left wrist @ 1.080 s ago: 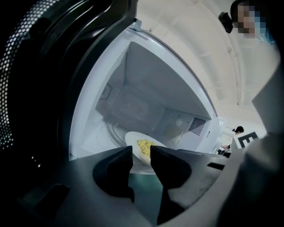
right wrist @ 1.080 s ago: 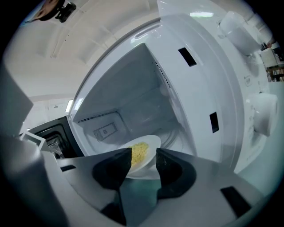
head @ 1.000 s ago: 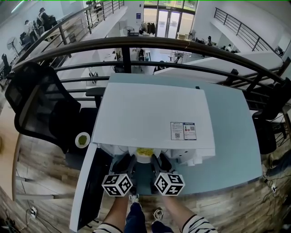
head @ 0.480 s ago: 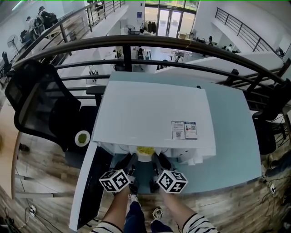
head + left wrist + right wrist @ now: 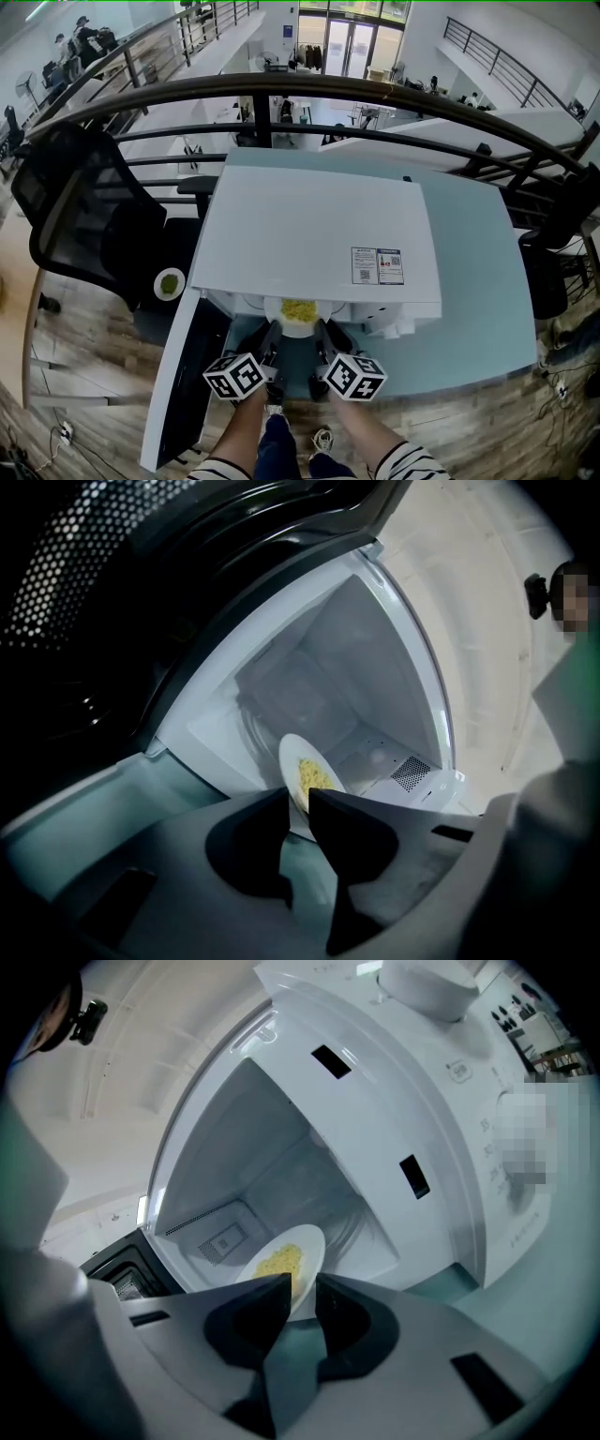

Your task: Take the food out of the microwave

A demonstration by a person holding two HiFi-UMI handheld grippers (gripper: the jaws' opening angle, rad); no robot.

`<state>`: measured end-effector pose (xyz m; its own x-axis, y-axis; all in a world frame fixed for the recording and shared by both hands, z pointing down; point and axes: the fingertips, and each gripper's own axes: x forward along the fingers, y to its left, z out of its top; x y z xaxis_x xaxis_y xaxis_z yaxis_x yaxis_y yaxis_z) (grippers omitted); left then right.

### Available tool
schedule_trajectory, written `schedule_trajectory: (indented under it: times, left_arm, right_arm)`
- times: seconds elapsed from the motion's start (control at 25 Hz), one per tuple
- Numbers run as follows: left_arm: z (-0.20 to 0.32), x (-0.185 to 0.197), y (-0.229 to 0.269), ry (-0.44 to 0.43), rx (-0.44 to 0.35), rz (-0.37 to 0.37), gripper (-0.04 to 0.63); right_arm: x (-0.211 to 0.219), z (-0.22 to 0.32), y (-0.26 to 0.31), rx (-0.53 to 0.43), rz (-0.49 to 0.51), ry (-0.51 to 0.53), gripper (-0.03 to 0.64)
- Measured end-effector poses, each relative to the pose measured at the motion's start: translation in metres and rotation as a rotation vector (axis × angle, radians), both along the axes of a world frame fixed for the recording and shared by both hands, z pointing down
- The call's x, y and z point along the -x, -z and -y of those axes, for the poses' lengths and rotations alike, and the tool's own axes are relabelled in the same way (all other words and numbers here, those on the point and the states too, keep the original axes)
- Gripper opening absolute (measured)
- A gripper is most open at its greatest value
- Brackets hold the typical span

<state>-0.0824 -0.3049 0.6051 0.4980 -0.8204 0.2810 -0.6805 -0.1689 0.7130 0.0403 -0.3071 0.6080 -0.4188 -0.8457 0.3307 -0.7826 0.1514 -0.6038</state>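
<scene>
The plate (image 5: pixel 296 317) of yellow food (image 5: pixel 298 308) shows further out of the microwave (image 5: pixel 319 234) mouth than a second ago, and both my grippers have rolled slightly. My left gripper (image 5: pixel 298 794) and my right gripper (image 5: pixel 303 1279) have their jaws closing on the plate's near rim, side by side, pads pressing it. The plate sits partly out of the open cavity, over the teal worktop (image 5: pixel 478 281). The door (image 5: pixel 183 394) hangs open at my left.
</scene>
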Motion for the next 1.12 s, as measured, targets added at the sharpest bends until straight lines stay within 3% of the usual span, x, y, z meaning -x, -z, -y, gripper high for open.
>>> schedule_trajectory:
  times: [0.36,1.12]
  left_arm:
    - [-0.035,-0.009,0.008,0.019,-0.001,-0.032,0.075]
    - [-0.146,-0.024,0.050,0.056,-0.063,-0.021,0.072]
  right_arm:
    - [-0.010,-0.031,0.013,0.002,0.023,0.012,0.083]
    - [-0.025,-0.136,0.050,-0.032,0.042,0.076,0.080]
